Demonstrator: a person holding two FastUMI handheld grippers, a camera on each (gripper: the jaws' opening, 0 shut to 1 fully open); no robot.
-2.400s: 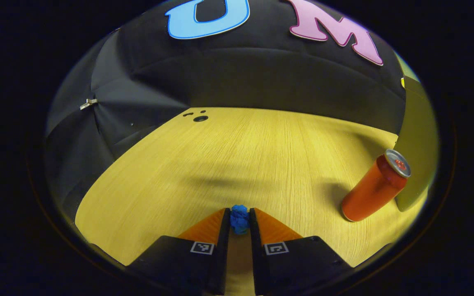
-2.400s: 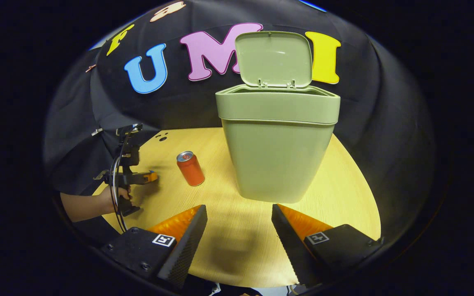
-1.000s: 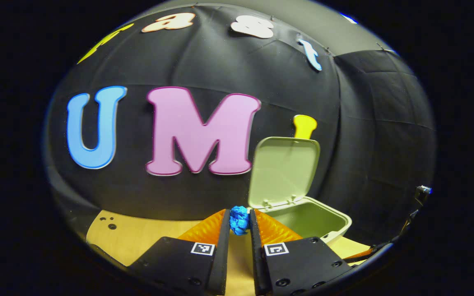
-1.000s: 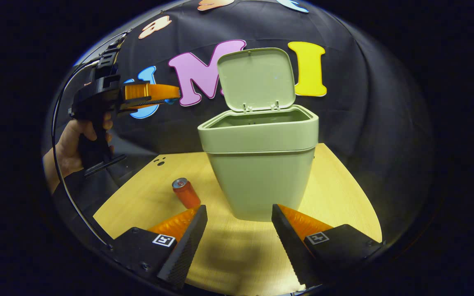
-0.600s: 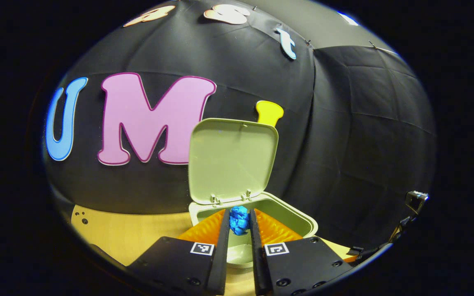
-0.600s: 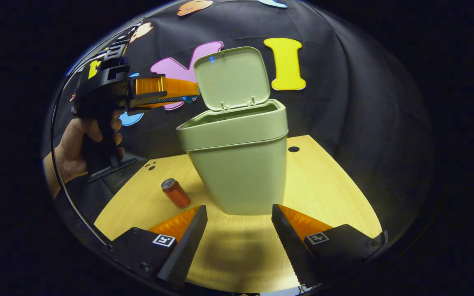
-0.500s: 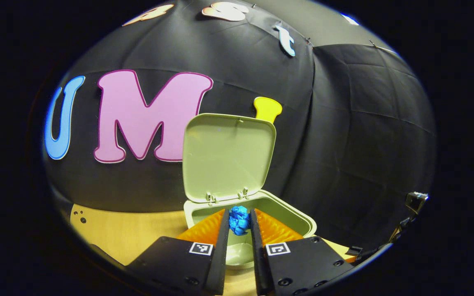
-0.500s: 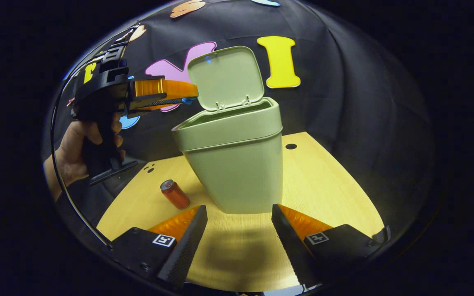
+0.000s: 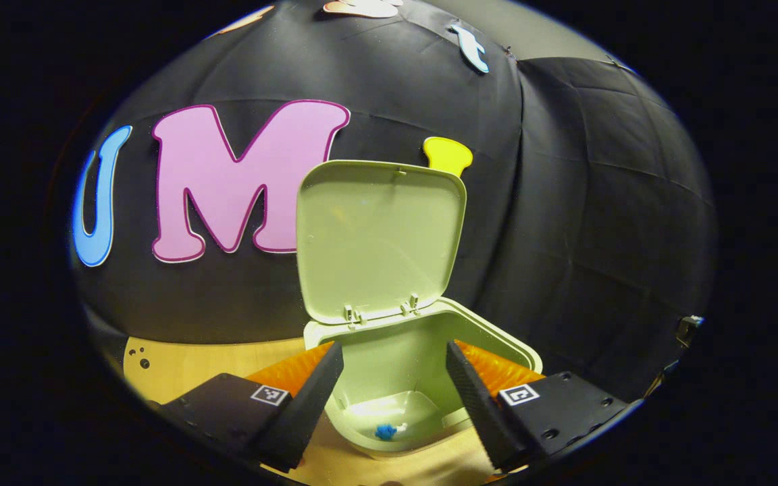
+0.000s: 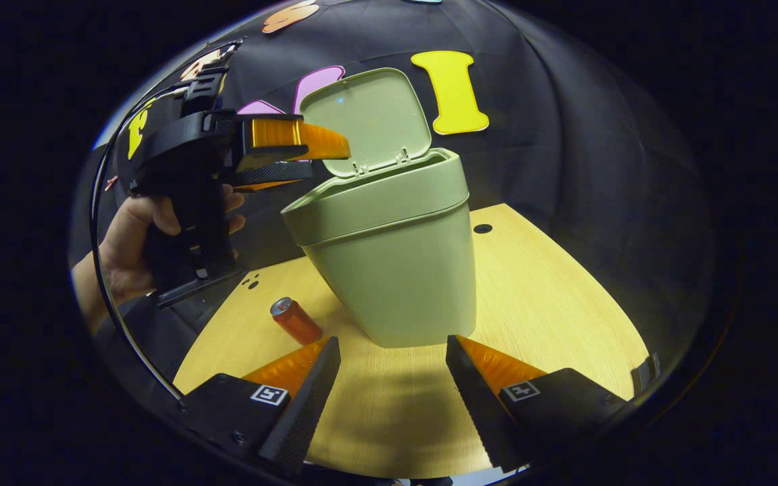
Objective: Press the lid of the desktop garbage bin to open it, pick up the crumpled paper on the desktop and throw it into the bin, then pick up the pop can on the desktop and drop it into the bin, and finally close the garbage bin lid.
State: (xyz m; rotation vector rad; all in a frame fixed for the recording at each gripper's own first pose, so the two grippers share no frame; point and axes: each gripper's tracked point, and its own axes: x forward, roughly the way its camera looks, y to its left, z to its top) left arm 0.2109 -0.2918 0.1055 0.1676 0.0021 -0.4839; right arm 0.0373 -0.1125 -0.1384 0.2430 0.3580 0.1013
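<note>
Down inside bin (image 9: 423,337), unlabelled crumpled paper (image 9: 385,431).

Strong overhead light falls on the counter (image 10: 551,283), leaving the cloth wall dim and nearly featureless. In the right gripper view, the bin (image 10: 396,250) throws a soft dark shadow toward the camera, and the pop can (image 10: 296,321) stays sharp. Both views bend heavily at the rims, curving straight edges. In the left gripper view the raised lid (image 9: 379,236) is evenly lit, without glare or blur.
</note>
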